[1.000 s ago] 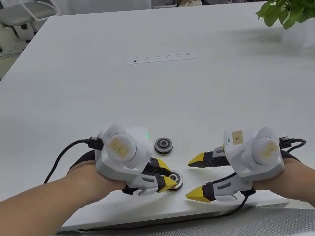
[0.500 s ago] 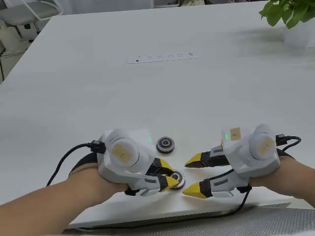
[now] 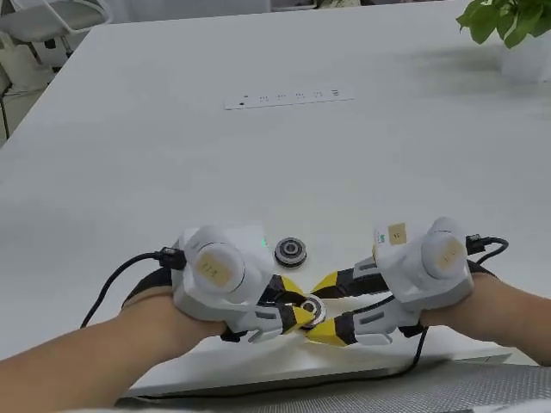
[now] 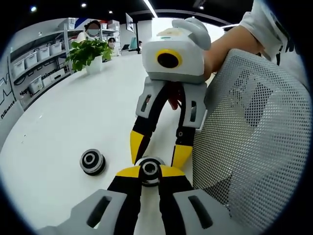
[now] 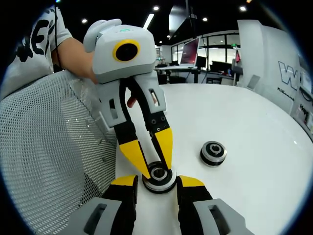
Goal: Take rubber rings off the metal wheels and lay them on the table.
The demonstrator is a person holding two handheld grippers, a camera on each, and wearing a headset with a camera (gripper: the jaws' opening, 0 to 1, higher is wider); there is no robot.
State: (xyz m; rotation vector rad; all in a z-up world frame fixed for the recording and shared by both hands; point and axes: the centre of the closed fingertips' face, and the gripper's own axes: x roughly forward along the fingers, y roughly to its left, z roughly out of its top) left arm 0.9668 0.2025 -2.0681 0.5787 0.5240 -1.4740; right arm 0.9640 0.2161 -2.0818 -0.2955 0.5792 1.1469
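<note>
**Head view.** My left tongs (image 3: 294, 303) are clamped on the held wheel (image 3: 312, 307), close to the near edge of the surface (image 3: 258, 172). My right tongs (image 3: 320, 308) stand parted, one jaw on either side of the same wheel. The second wheel (image 3: 290, 251) lies just beyond, apart from both tongs.

**Left gripper view.** My own jaws touch the held wheel on both flanks. The right tongs reach in from the far side, jaws spread.

**Right gripper view.** My own jaws bracket the held wheel with a small gap on each side and grip nothing. The rubber ring (image 5: 158, 188) appears to be seated on the wheel, not yet removed.

**Hazards.**
- If the right jaws close on metal instead of rubber, the ring will probably not peel.
- All four tips crowd one small part, so they may collide and jar the hold.
- If the left grip slips during the pull, the wheel may roll off the nearby edge.
</note>
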